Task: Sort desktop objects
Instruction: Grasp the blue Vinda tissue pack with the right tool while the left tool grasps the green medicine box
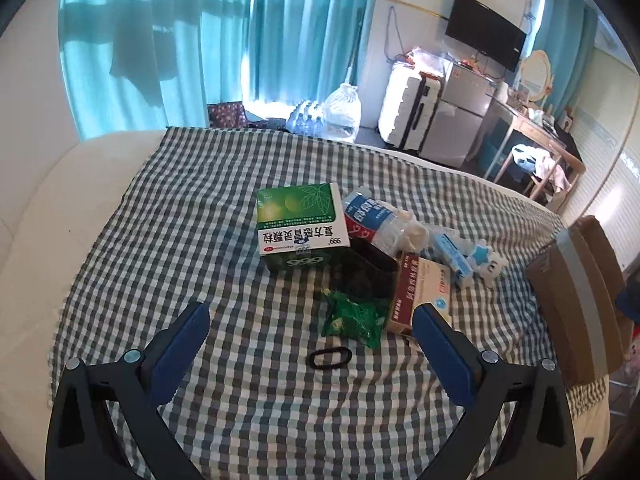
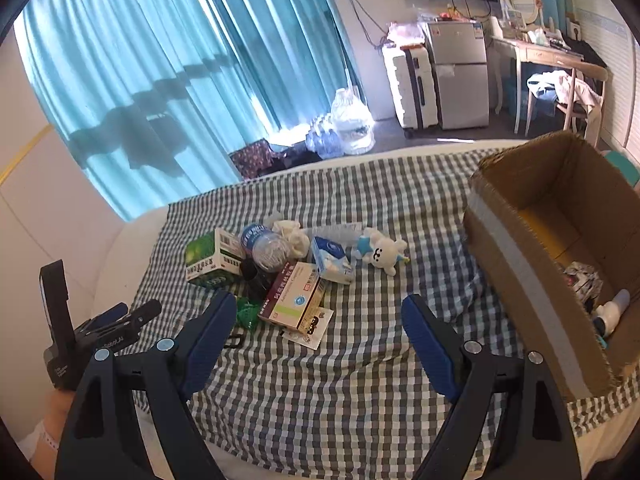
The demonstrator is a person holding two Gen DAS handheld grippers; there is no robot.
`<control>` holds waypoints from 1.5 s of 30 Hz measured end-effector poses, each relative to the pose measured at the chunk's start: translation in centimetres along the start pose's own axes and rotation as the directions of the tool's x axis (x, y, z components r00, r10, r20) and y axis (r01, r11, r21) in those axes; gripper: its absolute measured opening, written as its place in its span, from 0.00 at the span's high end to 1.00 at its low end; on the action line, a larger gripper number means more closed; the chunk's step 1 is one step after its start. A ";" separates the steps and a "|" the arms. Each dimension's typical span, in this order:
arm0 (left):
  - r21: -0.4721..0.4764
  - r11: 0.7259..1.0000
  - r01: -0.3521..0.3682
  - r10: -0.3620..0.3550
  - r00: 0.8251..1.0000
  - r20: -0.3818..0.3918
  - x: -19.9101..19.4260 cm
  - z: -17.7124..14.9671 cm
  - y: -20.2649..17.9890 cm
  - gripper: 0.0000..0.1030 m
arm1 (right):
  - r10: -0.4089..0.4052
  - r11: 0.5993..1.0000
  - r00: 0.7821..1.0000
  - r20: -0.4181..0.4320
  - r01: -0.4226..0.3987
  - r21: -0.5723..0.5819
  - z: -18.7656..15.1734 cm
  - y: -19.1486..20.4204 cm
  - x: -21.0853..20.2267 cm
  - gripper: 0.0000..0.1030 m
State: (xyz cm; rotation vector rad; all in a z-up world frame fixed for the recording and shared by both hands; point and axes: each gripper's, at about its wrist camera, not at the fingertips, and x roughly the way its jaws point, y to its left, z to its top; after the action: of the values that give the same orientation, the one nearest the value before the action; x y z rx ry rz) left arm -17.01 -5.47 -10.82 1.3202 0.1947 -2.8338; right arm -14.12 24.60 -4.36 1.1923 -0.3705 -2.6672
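Observation:
A pile of objects lies on the checked cloth: a green and white medicine box, a plastic bottle, a black container, a red and white medicine box, a green packet, a black hair tie, a blue tissue pack and a white plush toy. My left gripper is open and empty, just short of the packet. My right gripper is open and empty, hovering near the red box. A cardboard box at the right holds a few items.
The cloth covers a white bed. A small printed card lies beside the red box. Teal curtains, water bottles, a suitcase, a fridge and a desk stand beyond the bed.

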 end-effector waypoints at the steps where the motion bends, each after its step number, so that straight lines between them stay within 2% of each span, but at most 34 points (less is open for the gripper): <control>1: -0.007 1.000 0.002 -0.002 1.000 -0.005 0.7 0.2 0.0 0.00 | -0.003 1.000 1.000 -0.014 0.003 0.003 0.0 -0.1 1.1 0.18; 14: -0.120 0.993 0.010 -0.015 0.999 -0.039 8.5 2.7 1.1 0.00 | -0.004 1.000 0.991 -0.131 0.006 0.016 1.8 0.0 10.9 0.18; 21: -0.106 0.993 0.045 -0.047 0.999 -0.016 11.4 3.6 0.5 0.00 | -0.022 0.999 0.982 -0.188 0.028 0.028 2.9 -0.3 16.6 0.18; 23: -0.090 0.994 0.056 -0.058 0.998 -0.016 12.1 3.8 0.0 0.00 | -0.013 0.998 0.980 -0.200 0.026 0.064 3.1 -0.8 18.1 0.18; 26: -0.029 1.000 -0.003 0.003 1.000 0.023 13.1 4.1 -0.7 0.00 | 0.008 0.993 0.972 -0.233 0.020 0.117 3.0 -1.7 20.4 0.18; 29: -0.003 0.998 -0.061 0.061 0.998 0.031 14.1 4.6 -0.8 0.00 | 0.001 0.992 0.965 -0.264 0.033 0.122 2.9 -2.1 22.3 0.18; 32: -0.009 0.996 -0.088 0.088 0.996 0.031 15.0 5.2 -0.2 0.00 | -0.007 0.989 0.960 -0.279 0.049 0.141 2.8 -2.7 23.9 0.18; 37: -0.041 0.996 -0.082 0.083 0.996 0.015 15.7 5.3 2.1 0.00 | 0.003 0.985 0.945 -0.327 0.053 0.163 2.5 -3.4 26.1 0.18; 39: -0.070 0.996 -0.048 0.049 0.999 0.019 15.8 5.2 3.4 0.00 | -0.004 0.987 0.945 -0.326 0.056 0.150 2.4 -3.4 26.3 0.22; 41: -0.095 0.995 -0.025 0.027 0.999 0.024 15.8 5.3 4.1 0.00 | -0.006 0.992 0.950 -0.313 0.046 0.120 2.4 -3.0 26.1 0.40; 43: -0.105 0.994 -0.010 0.011 1.000 0.018 16.0 5.5 4.6 0.00 | 0.020 0.994 0.948 -0.316 0.015 0.109 2.4 -2.7 26.0 0.45; 45: -0.130 0.992 0.004 -0.002 1.000 0.010 16.1 5.5 5.1 0.00 | 0.009 0.996 0.946 -0.324 0.021 0.091 2.4 -2.4 25.9 0.49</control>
State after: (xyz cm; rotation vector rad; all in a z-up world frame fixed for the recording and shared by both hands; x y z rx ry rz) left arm -31.26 -10.45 -20.15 1.2805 0.3741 -2.7758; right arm -33.08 20.05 -21.77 1.6301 -0.4385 -2.4188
